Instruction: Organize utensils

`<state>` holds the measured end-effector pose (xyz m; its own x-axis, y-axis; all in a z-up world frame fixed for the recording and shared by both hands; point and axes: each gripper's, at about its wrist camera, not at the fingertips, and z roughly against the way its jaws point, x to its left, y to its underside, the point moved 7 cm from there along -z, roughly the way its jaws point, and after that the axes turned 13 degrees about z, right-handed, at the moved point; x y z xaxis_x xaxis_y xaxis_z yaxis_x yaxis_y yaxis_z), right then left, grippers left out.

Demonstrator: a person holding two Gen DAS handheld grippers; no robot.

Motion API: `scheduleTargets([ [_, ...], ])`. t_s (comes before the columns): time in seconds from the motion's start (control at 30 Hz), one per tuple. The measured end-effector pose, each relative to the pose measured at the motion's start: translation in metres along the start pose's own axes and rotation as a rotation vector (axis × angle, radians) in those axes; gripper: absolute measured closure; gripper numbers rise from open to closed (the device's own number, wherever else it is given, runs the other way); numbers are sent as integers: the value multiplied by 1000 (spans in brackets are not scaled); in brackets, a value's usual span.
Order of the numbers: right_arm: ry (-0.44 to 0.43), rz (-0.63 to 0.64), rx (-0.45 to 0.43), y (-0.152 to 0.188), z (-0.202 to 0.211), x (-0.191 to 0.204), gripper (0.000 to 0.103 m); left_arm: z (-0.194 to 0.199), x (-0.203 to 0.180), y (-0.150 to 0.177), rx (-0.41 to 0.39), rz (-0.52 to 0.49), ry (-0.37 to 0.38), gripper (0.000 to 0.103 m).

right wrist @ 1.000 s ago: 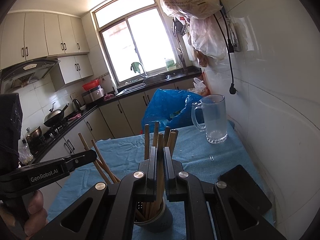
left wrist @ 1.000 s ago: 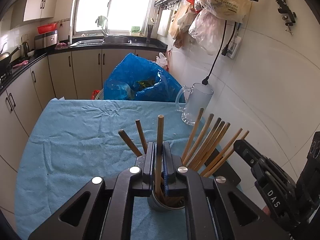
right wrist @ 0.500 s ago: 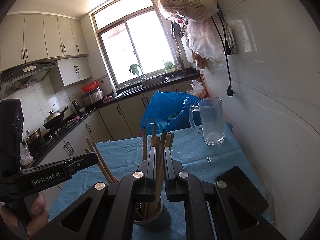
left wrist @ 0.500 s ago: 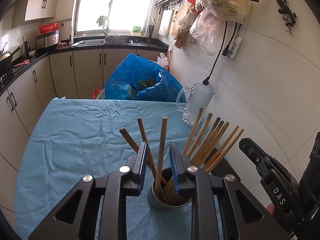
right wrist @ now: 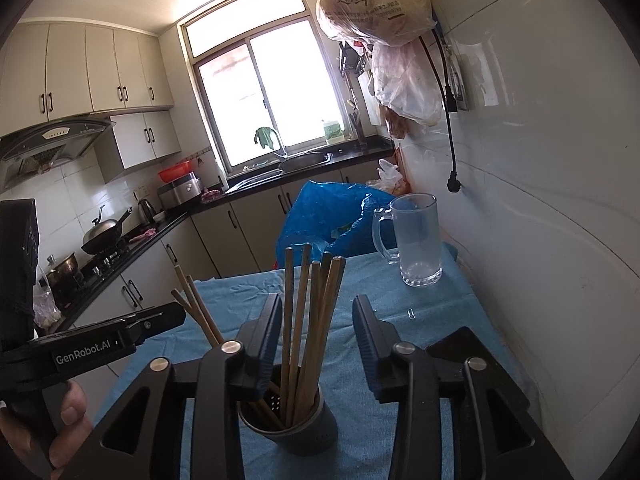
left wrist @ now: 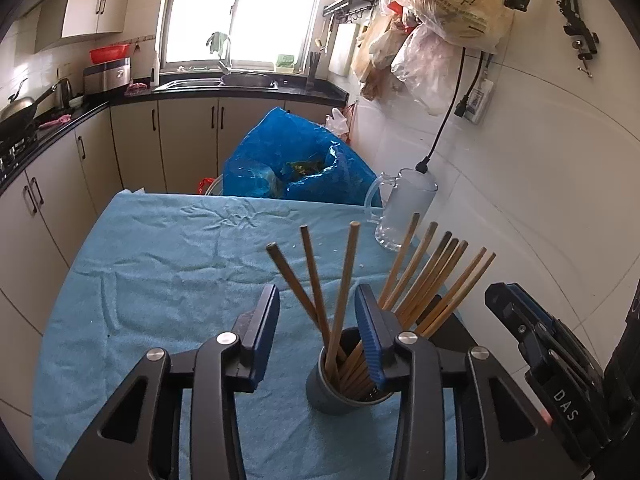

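Nearly finished, by the look of it: chopsticks (left wrist: 344,292) all upright in the grey holder (right wrist: 298,420) at 6 o'clock on the blue-clothed worktop (left wrist: 168,272), left claw (left wrist: 316,332) and right claw (right wrist: 316,336) both released, none loose in view.

the lower ends of the brown wooden chopsticks (left wrist: 432,280) are hidden inside the dark grey round holder cup (left wrist: 332,400), whose right rim sits behind the left tool's (left wrist: 316,332) right finger. a flat black slab (right wrist: 468,344) beyond the right tool (right wrist: 316,332) is partly covered by it.
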<state>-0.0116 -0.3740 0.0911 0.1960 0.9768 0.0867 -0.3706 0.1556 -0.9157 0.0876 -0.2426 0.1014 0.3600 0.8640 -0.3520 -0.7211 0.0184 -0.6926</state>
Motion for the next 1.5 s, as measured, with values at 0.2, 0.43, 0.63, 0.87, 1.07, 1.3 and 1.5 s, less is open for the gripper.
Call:
scheduleTargets([
  [0.2, 21, 0, 13, 5, 2, 1, 33, 7, 14, 3, -25, 26, -40, 41],
  [0.43, 51, 1, 23, 12, 9, -2, 13, 15, 39, 14, -48, 41, -123, 20],
  [0.63, 103, 28, 65, 21, 14, 0, 3, 30, 65, 27, -96, 49, -249, 7],
  [0.87, 185, 105, 66, 31, 38, 13, 0, 57, 92, 52, -134, 30, -329, 6],
  [1.07, 241, 142, 87, 51, 71, 32, 0, 94, 101, 83, -208, -87, -476, 6],
  [1.3, 251, 137, 139, 93, 112, 55, 0, 141, 114, 127, -200, -63, -474, 6],
  [1.5, 275, 127, 171, 122, 135, 63, 0, 161, 115, 156, -186, -63, -416, 6],
])
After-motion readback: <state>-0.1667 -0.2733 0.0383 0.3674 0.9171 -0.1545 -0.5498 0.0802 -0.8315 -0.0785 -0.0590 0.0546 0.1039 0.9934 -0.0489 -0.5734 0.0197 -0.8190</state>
